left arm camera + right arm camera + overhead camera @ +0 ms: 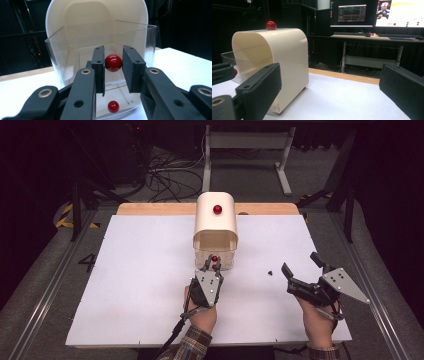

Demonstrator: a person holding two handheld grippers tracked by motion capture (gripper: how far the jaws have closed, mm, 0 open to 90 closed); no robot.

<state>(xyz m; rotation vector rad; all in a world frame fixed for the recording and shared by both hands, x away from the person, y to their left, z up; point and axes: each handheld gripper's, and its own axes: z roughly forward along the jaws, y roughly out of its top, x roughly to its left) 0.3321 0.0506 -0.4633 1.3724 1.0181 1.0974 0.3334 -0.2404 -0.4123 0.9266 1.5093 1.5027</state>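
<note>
A cream hood-shaped box [215, 222] with a red knob [217, 209] on top stands at the table's middle. A clear drawer [62, 52] sticks out of its front. My left gripper [212, 265] reaches over the drawer's front wall, shut on a glossy red ball [113, 63] held above the drawer floor. A smaller-looking second red ball [113, 106] lies on the drawer floor beneath it. My right gripper [300, 262] rests at the right of the table with its jaws wide open and nothing between them, aimed past the box [277, 57].
A tiny black bit [270, 272] lies on the white table sheet [140, 285] between the two grippers. Behind the table are a desk frame [247, 142], loose cables on the floor and monitors [372, 12].
</note>
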